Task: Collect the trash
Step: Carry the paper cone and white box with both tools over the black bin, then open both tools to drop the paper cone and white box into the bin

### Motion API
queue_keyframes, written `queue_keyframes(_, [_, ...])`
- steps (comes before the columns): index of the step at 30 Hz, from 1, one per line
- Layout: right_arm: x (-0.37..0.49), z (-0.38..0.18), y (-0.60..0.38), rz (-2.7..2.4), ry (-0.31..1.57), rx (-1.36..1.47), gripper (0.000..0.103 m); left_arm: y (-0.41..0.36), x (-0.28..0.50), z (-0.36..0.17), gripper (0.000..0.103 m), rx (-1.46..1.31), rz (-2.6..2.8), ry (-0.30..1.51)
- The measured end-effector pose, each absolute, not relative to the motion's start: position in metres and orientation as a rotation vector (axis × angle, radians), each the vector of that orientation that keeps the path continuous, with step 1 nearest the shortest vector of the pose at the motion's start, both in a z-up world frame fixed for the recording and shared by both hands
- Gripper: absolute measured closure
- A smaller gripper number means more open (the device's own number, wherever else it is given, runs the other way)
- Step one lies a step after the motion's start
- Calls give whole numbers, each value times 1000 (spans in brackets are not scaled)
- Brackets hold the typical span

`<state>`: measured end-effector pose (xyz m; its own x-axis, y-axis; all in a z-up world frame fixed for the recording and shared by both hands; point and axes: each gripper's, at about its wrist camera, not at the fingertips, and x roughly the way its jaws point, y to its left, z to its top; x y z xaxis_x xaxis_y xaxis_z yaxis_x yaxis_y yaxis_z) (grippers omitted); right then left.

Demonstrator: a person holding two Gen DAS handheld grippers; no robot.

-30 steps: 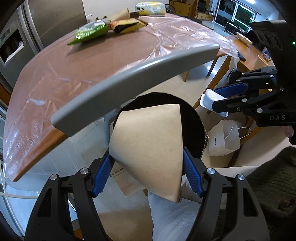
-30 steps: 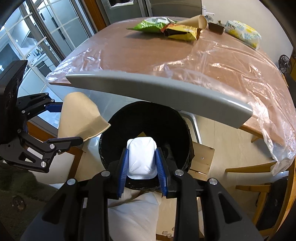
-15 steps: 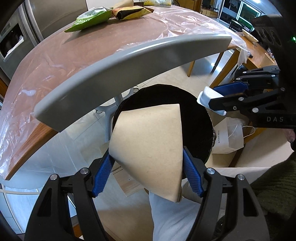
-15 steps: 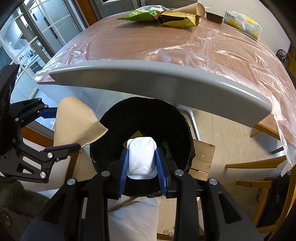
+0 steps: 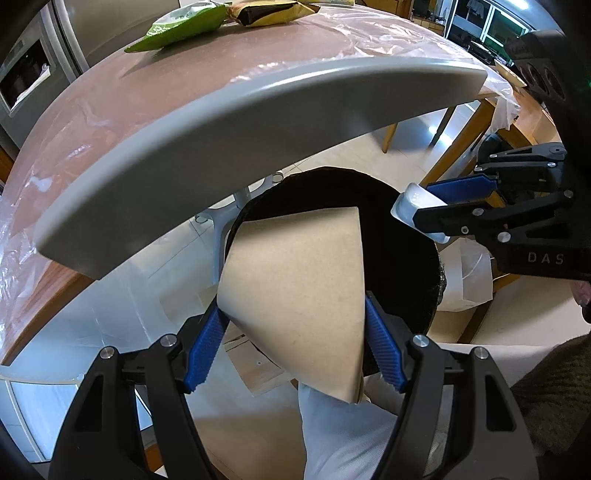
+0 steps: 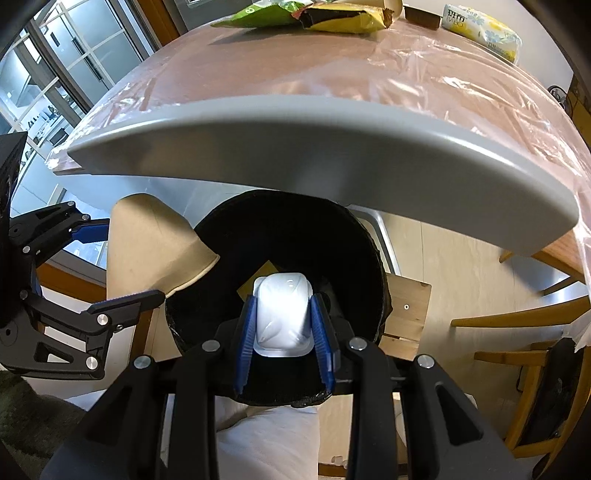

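Both grippers have sunk closer to the black bin [image 6: 291, 236] since a second ago, its dark mouth now filling more of each view and the grey chair back [image 5: 236, 147] looming larger above it. The left gripper [image 5: 295, 343] holds its blue jaws spread around a brown paper cup [image 5: 299, 295], pinching it at both sides, the cup lying on its side over the bin's near left rim. The right gripper [image 6: 284, 332] has its jaws pressed in tight on a small white plastic tub [image 6: 282, 314], which hangs directly over the bin's opening. Beyond the chair back, the wooden tabletop [image 6: 332, 74] is draped in clear plastic sheeting and carries a green snack bag [image 5: 184, 26] and a yellow-and-black snack bag [image 6: 347, 18] at its far end. Pale floor tiles, wooden chair legs and windows frame the room. Only the right wrist view takes in a pack of tissues [image 6: 484, 29] on the tabletop and a scrap of brown card inside the bin; only the left wrist view shows a steel refrigerator [image 5: 48, 55] and a white paper bag [image 5: 469, 277] on the floor beside the bin.
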<state>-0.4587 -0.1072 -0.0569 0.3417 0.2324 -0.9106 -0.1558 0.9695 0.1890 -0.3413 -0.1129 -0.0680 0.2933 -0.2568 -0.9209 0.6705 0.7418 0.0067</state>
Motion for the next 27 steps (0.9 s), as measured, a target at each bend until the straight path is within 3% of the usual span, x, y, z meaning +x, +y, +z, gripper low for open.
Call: queue_keyframes(27, [-451,-69,-107,223,1213,53,74,-121,-337,-75,31,448,-608,1124])
